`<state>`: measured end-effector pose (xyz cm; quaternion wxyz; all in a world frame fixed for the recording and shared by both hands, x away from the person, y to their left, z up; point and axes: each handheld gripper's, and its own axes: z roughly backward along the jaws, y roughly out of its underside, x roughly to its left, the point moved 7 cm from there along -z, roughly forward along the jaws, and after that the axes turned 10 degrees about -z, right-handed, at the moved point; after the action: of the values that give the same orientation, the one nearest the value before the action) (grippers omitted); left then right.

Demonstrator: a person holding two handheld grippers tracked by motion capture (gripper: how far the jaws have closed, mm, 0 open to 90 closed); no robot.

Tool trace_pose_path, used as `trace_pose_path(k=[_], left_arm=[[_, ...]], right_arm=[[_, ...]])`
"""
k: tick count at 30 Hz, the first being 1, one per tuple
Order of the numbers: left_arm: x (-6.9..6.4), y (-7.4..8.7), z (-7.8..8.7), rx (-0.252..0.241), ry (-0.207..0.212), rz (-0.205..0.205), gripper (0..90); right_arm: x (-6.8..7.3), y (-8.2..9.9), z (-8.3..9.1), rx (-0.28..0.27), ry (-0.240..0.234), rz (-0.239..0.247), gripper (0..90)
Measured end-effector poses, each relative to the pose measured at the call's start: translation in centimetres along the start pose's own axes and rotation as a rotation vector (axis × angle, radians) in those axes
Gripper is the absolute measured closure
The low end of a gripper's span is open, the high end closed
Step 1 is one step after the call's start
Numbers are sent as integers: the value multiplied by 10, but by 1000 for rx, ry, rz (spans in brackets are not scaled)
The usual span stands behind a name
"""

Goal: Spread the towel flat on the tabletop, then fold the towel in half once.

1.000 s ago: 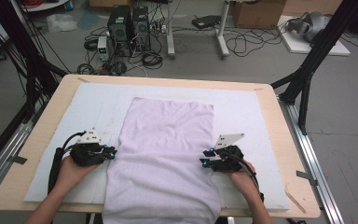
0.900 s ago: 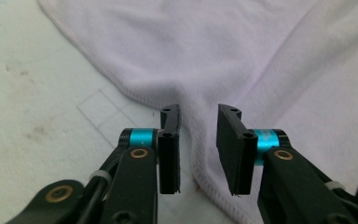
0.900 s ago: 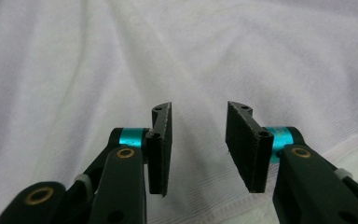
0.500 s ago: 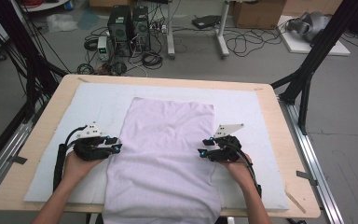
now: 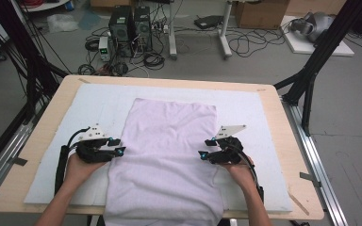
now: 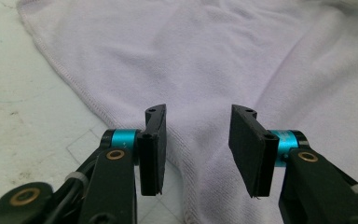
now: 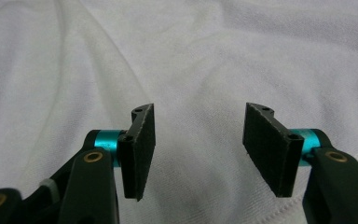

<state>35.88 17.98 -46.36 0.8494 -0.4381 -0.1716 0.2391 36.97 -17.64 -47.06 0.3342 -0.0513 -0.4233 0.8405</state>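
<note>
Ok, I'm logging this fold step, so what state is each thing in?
towel: spread flat on the white mat, near end hanging over the table edge.
left gripper: open, jaws have just been opening, over the towel's left hem.
right gripper: open, jaws have just been opening, nothing clamped, over the towel's right side.

Pale lilac towel point(image 5: 167, 155), soft terry with stitched hems, spread flat and lightly rippled, centre of the high view, lower end draping over the near edge
</note>
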Motion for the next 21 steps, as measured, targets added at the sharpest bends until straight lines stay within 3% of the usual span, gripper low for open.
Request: trace_pose_path(k=[15,21], left_arm=[[0,0,-2,-1,0,-1,556],[9,-3,-1,4,-9,4,562]], right_arm=[[0,0,0,-5,-7,1,425],[-5,-2,1,-16,5,11,435]])
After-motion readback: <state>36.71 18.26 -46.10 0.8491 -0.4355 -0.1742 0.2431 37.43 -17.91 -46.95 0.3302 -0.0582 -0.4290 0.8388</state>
